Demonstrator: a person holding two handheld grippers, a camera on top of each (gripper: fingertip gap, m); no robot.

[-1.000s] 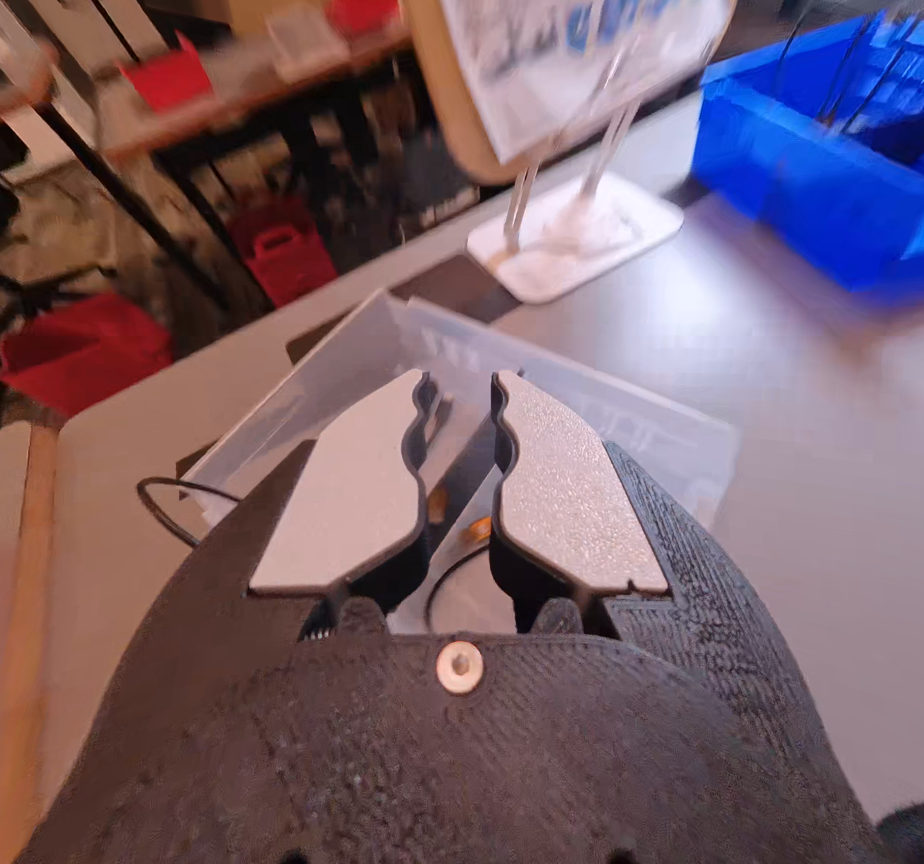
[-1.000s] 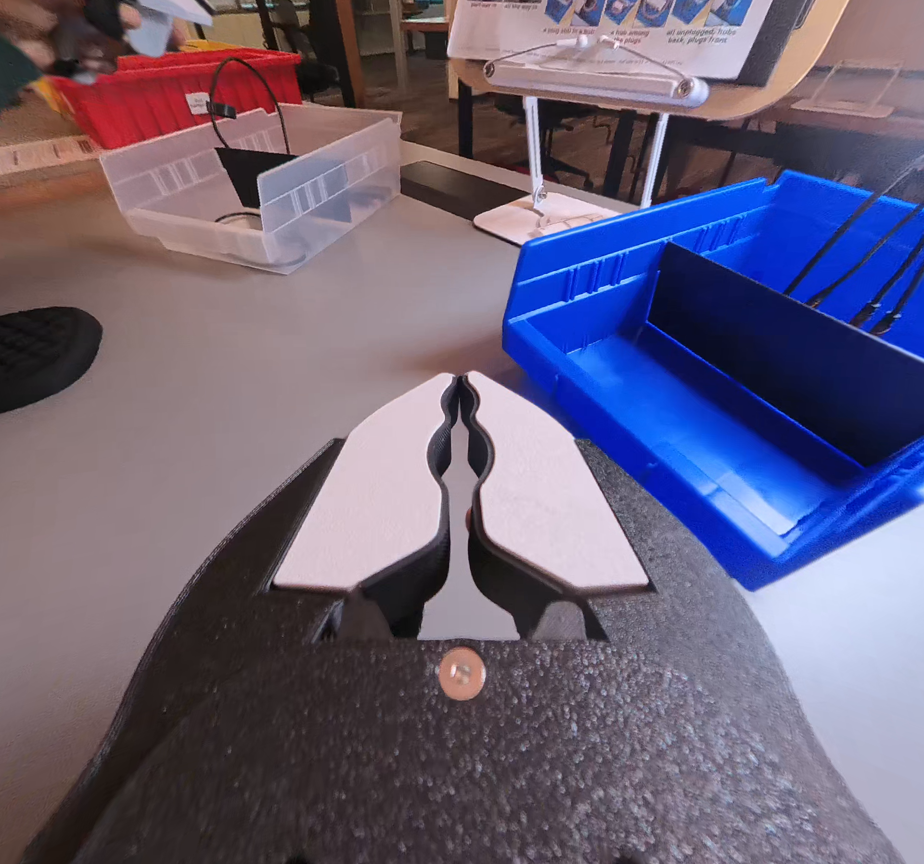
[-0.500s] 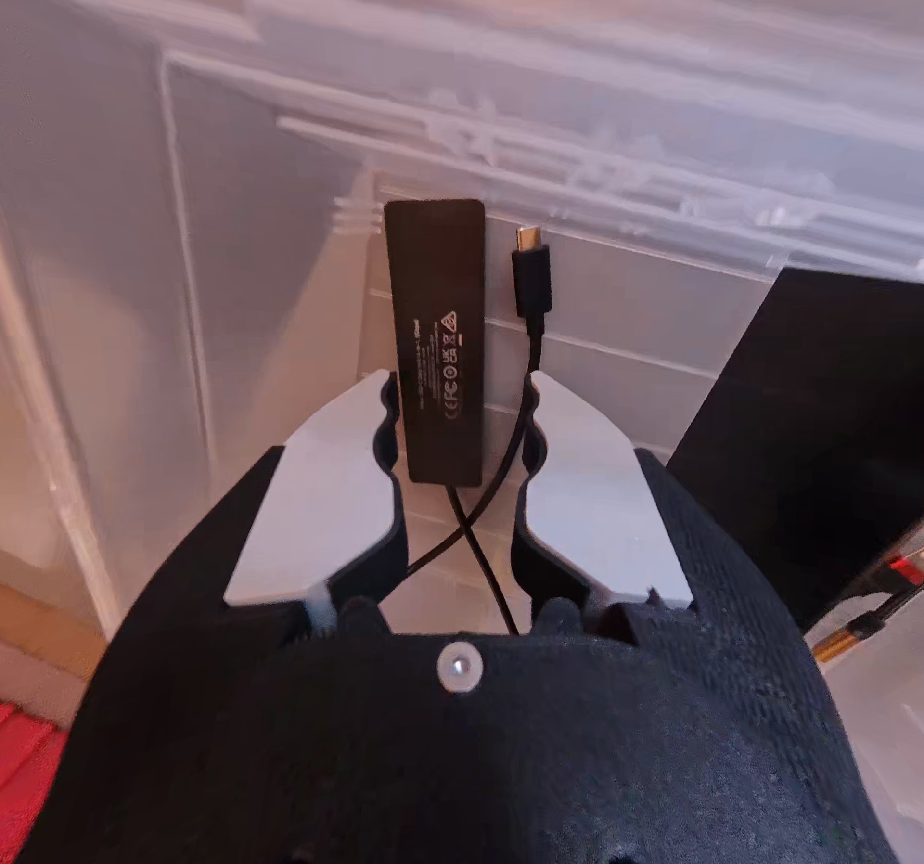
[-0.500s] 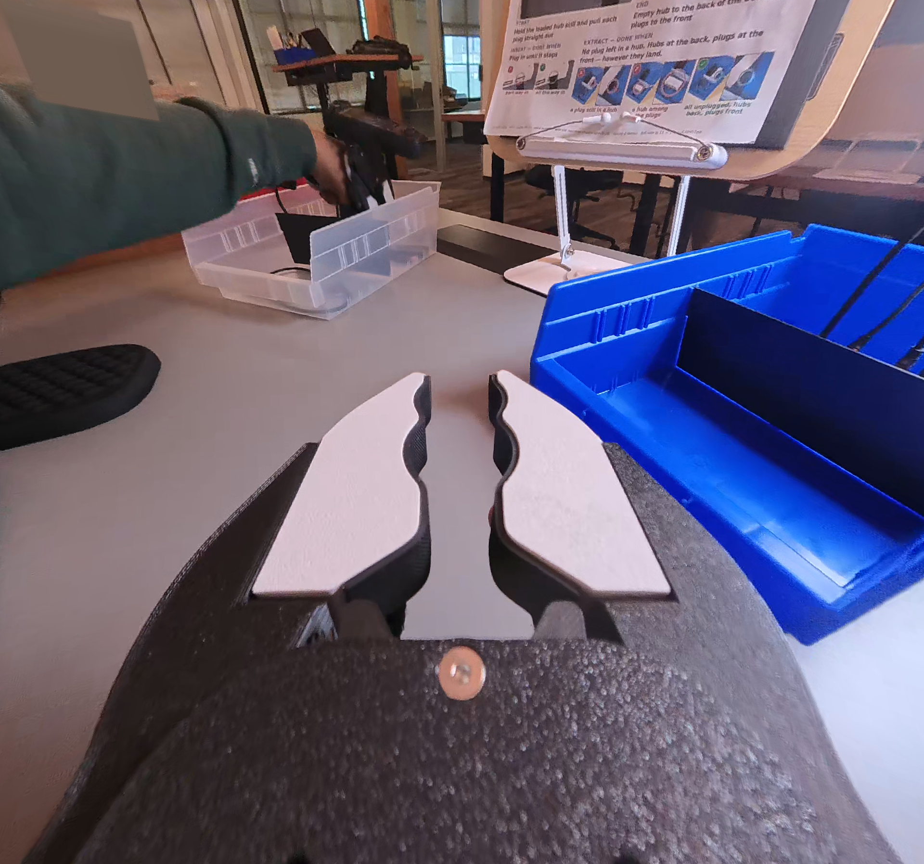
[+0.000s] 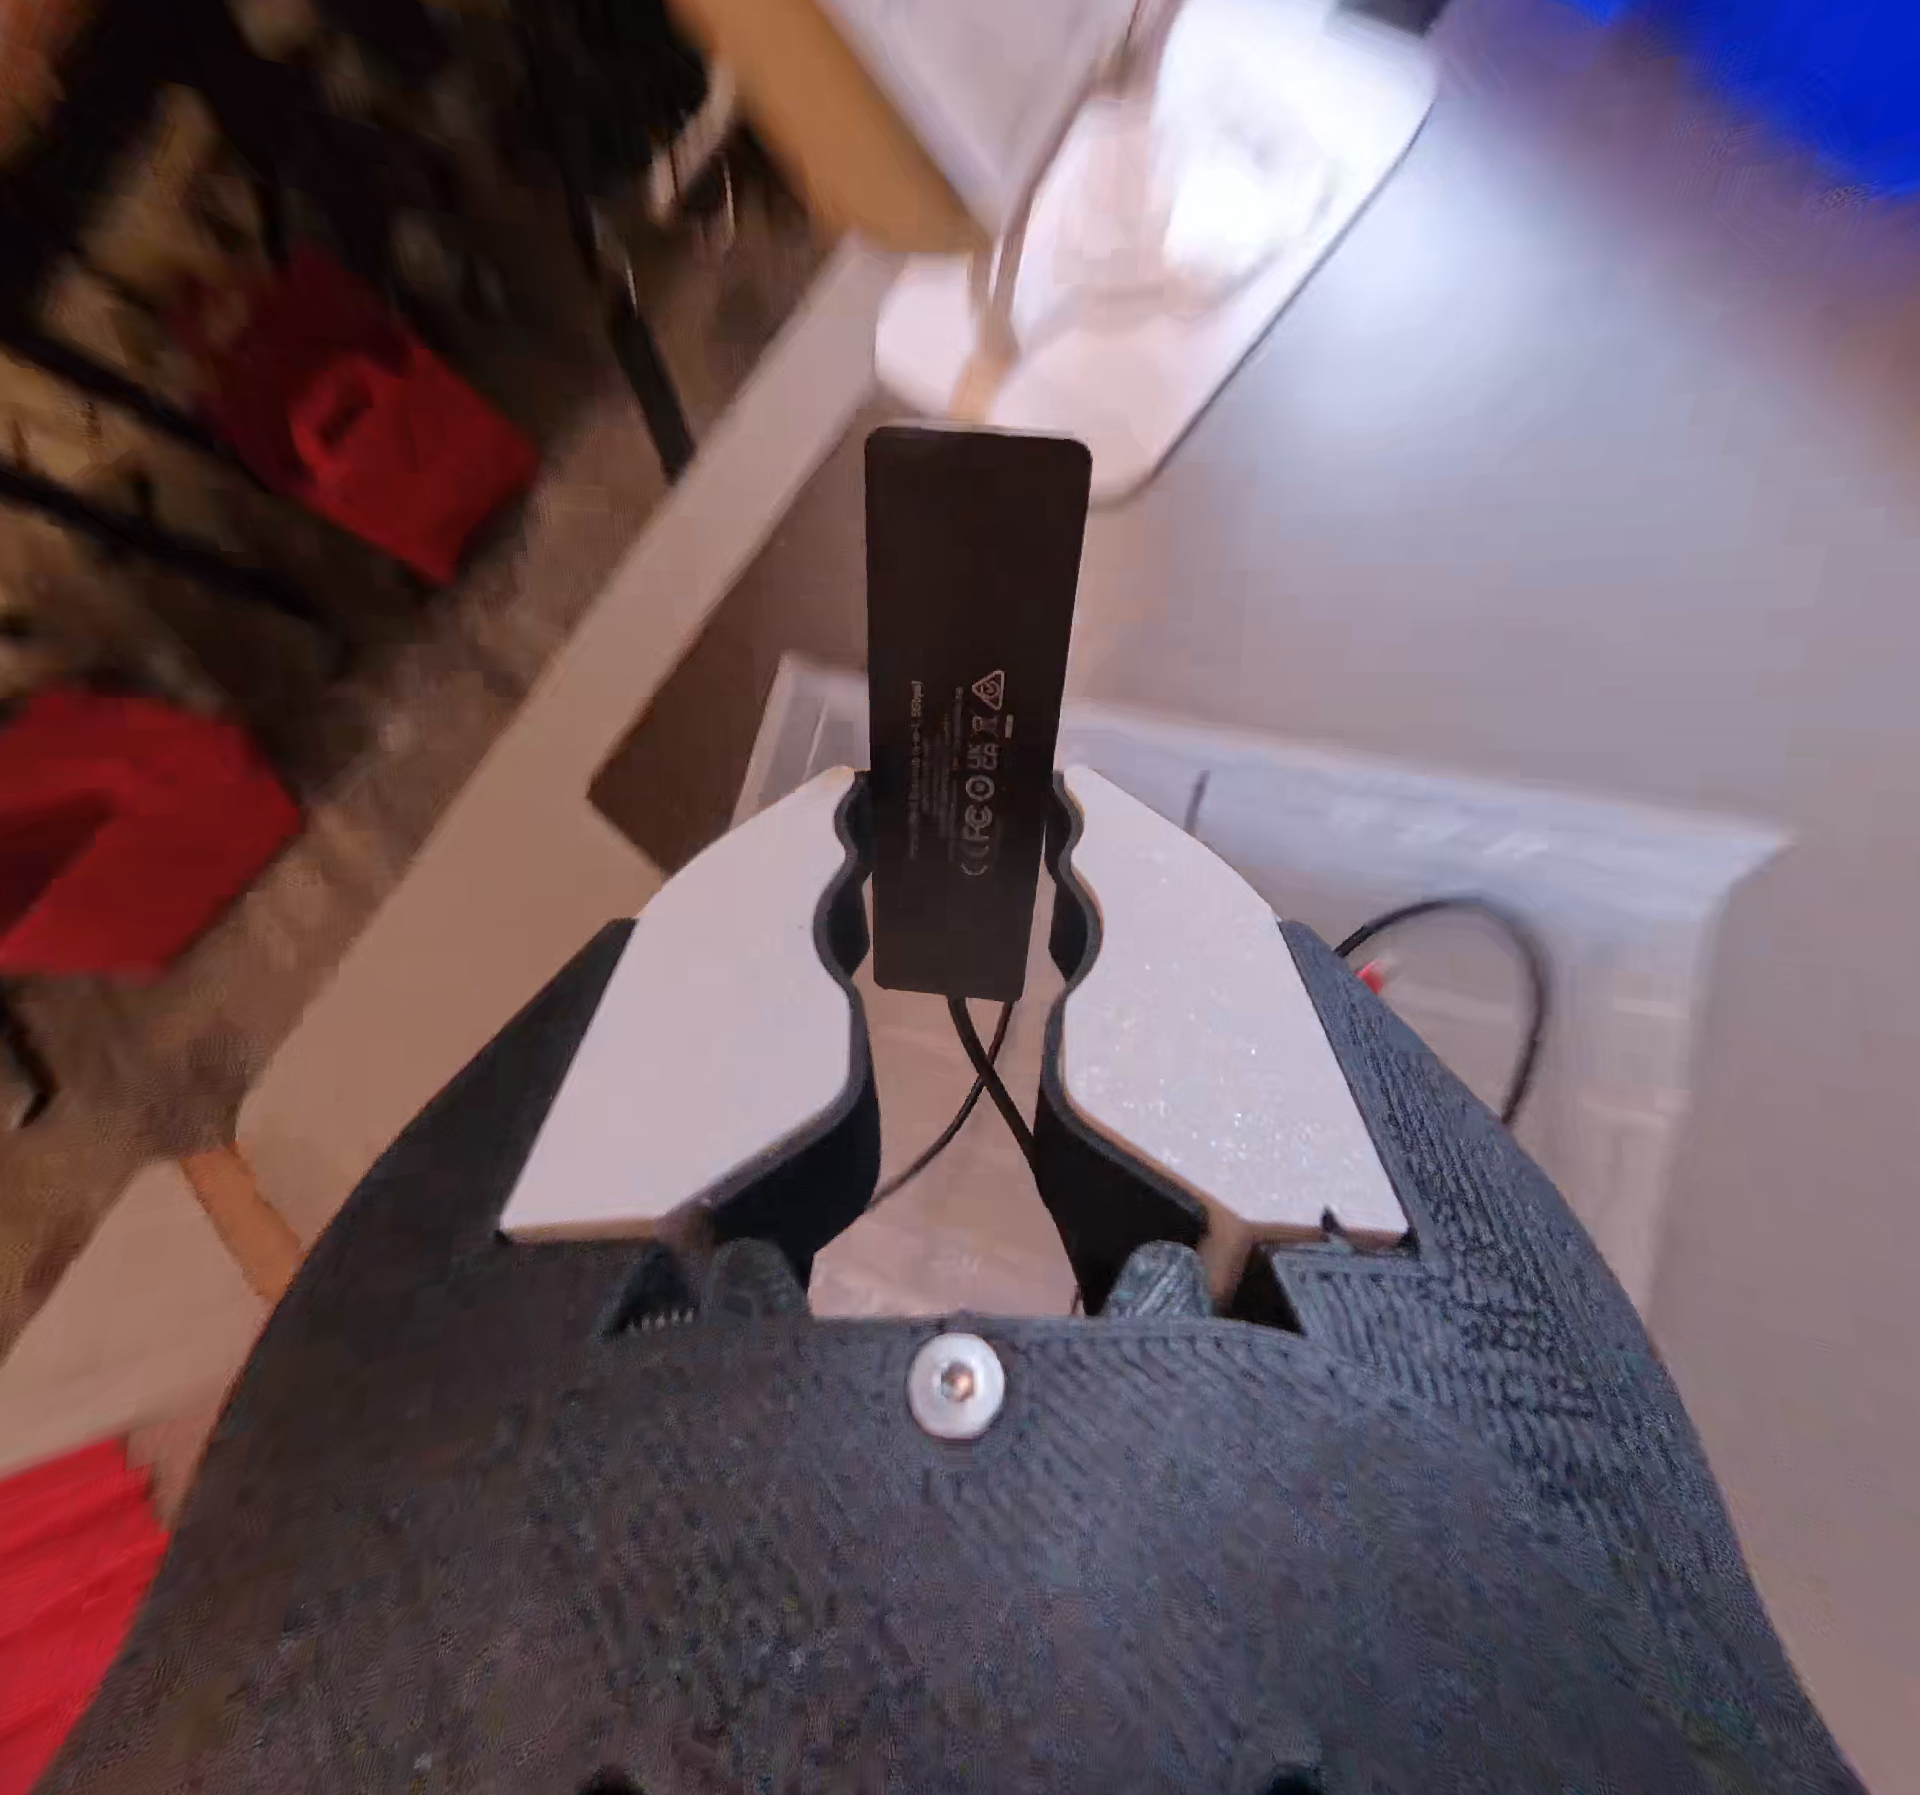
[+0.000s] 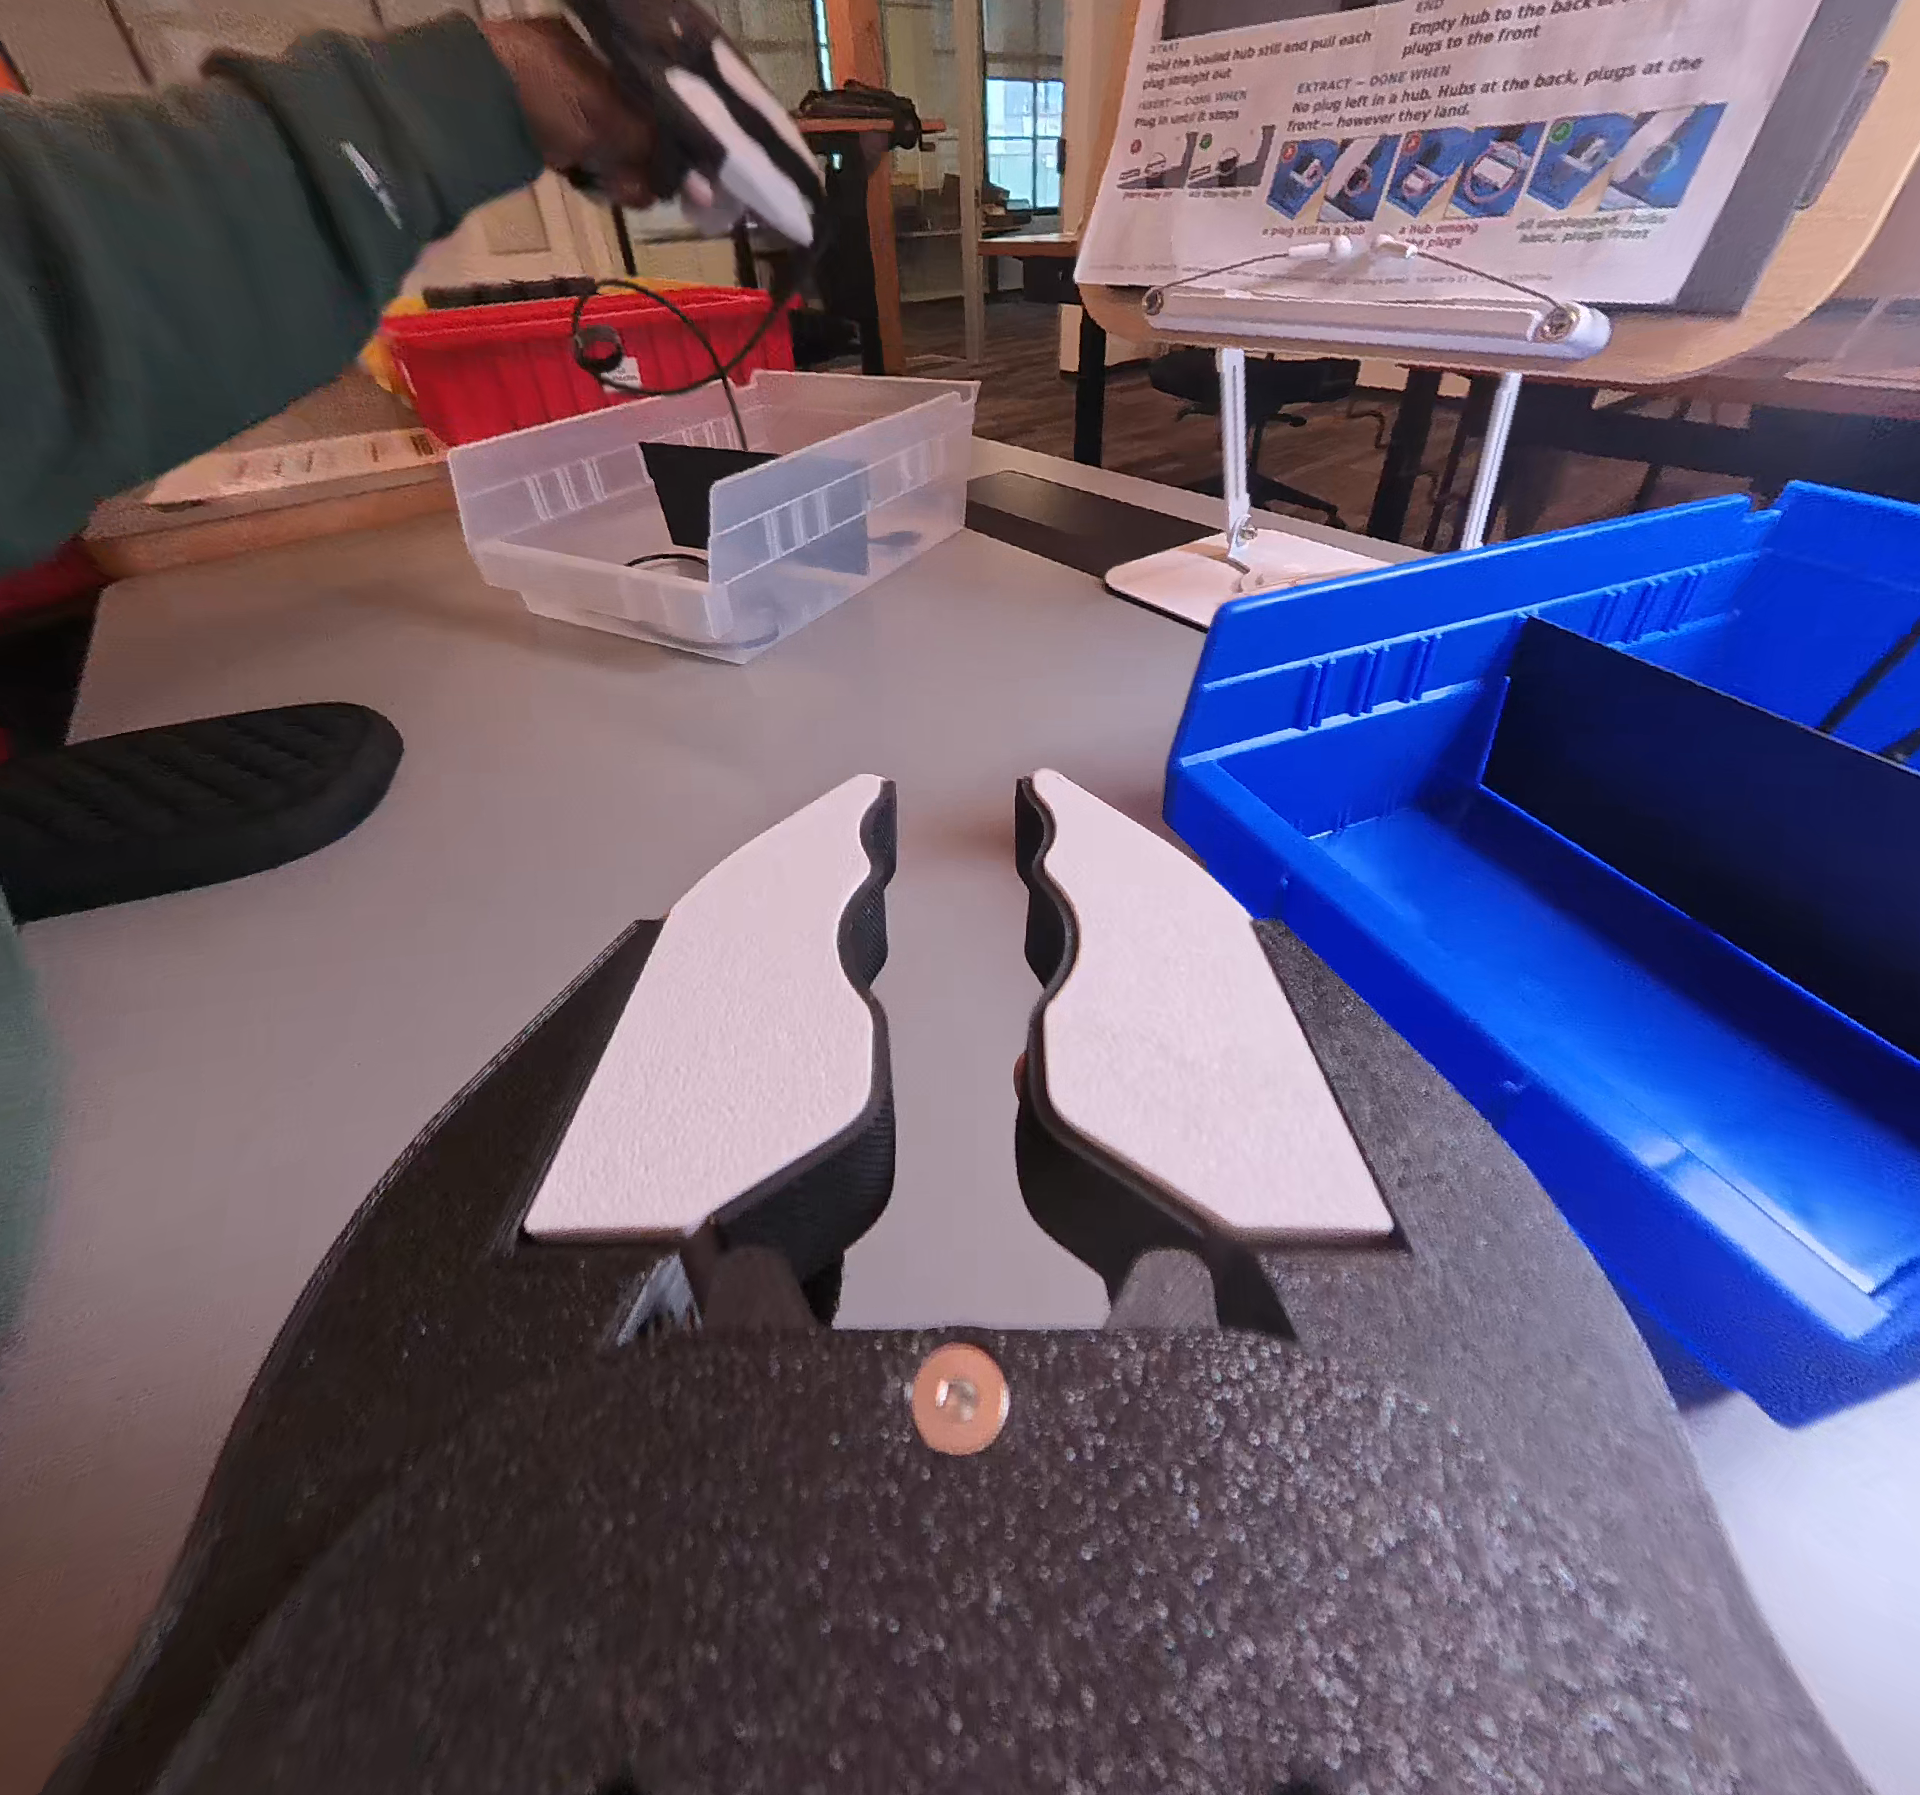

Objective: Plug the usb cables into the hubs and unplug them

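Left wrist view: the left gripper (image 5: 956, 810) is clamped on the black hub (image 5: 971, 706), fingers on its two long edges near the cable end. The hub's long axis runs straight out along the fingers, free end forward. Its thin black cable (image 5: 987, 1080) trails back between the fingers. Clear bin (image 5: 1455, 841) sits below; background blurred, so gripper looks mid-swing.

Right wrist view: the right gripper (image 6: 954, 789) is empty, fingers apart, low over the grey table (image 6: 623, 789), pointing level. Blue bin (image 6: 1558, 914) just to its right. The left one is raised above the clear bin, well apart, far left. Judgement: hub needs bringing across toward the right gripper; plug cables barely visible at blue bin's back.
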